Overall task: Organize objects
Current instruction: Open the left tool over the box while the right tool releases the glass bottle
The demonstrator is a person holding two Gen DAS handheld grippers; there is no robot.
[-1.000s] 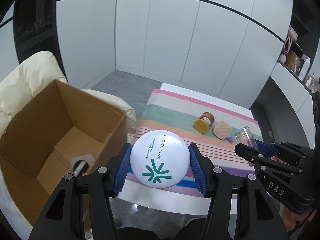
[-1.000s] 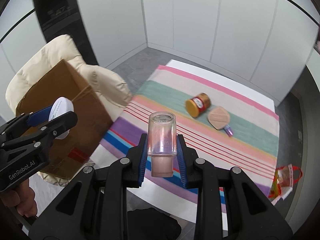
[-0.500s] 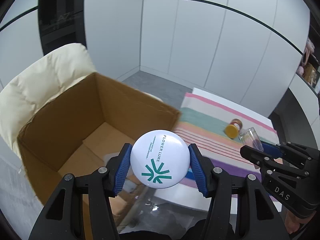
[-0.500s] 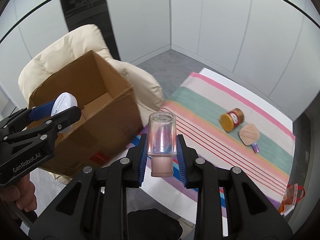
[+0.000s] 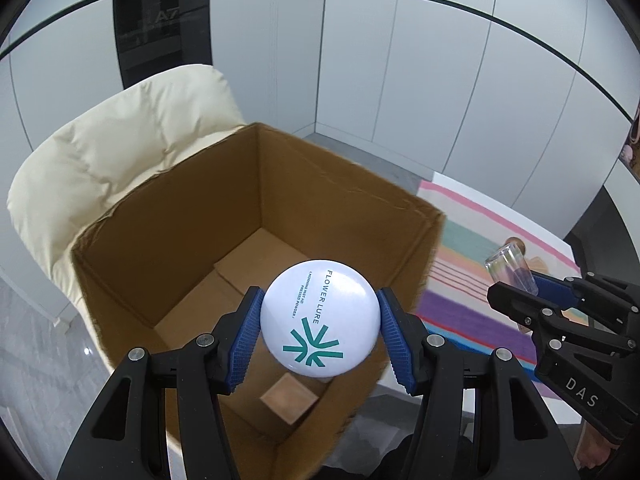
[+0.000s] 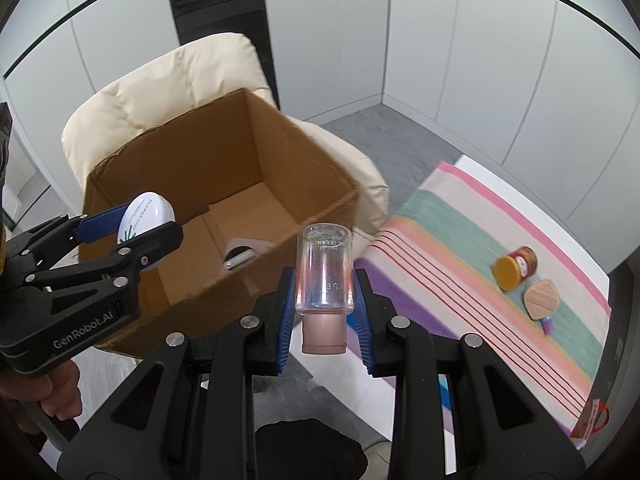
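Right wrist: two tongs [image 6: 323, 312] (both loaded)

The white round compact [image 5: 320, 318], teal "FLOWER LURE" lettering and a star-like logo on the lid, is pinched at its sides and hangs over the open cardboard box [image 5: 336, 196]. The box has some small item on its floor, can't tell what. The clear bottle with a pinkish cap [image 6: 323, 280] is held cap toward the camera, beside the box. On the striped cloth [image 6: 460, 216] a yellow-lidded jar [image 6: 515, 268] lies on its side, touching a tan rounded-diamond piece [image 6: 541, 300].
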